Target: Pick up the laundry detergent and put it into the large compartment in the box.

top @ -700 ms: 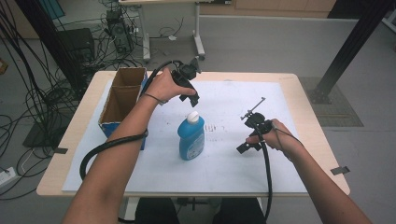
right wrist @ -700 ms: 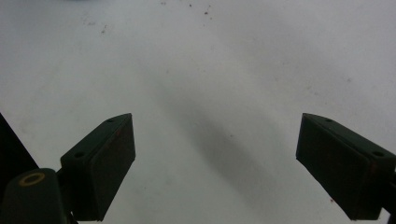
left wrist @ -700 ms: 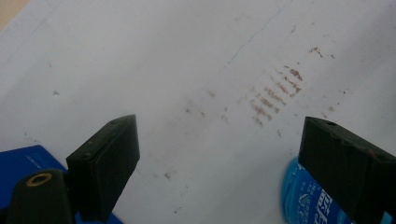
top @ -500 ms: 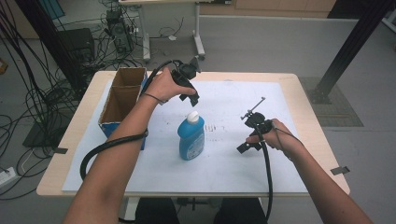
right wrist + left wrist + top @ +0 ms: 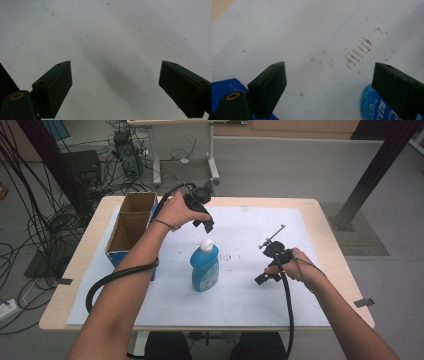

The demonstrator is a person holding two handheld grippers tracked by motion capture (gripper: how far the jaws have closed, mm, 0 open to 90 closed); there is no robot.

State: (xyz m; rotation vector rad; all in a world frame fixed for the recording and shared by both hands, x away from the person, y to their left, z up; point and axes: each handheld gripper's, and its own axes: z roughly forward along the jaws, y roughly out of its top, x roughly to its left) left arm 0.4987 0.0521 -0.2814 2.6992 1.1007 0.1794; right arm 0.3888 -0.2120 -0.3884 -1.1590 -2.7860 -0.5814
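Nothing that I can make out has shifted since the earlier high views: both forearms, both claws and the bottle sit where they sat. Largest first, the tabletop (image 5: 330, 220) spans the middle of the high view under a white sheet, with an open cardboard box (image 5: 131, 220) at its left edge. At the centre of the frame the blue bottle (image 5: 204, 267) stands upright, its long axis vertical and its white cap (image 5: 206, 244) uppermost. My left claw (image 5: 204, 222) hangs just above and slightly left of that cap, angled down toward it and not touching. In the left gripper view its jaws stand wide apart and released, nothing between them; the bottle's blue label (image 5: 374, 107) peeps in at the lower right, beside the right jaw. I judge that the coming move turns on this offset, since the claw must centre over the bottle before it can drop around it. My right claw (image 5: 272, 255) rests well apart, at centre right of the high view, and is the farther one. In the right gripper view its jaws (image 5: 115, 90) are likewise spread and released over bare white sheet.
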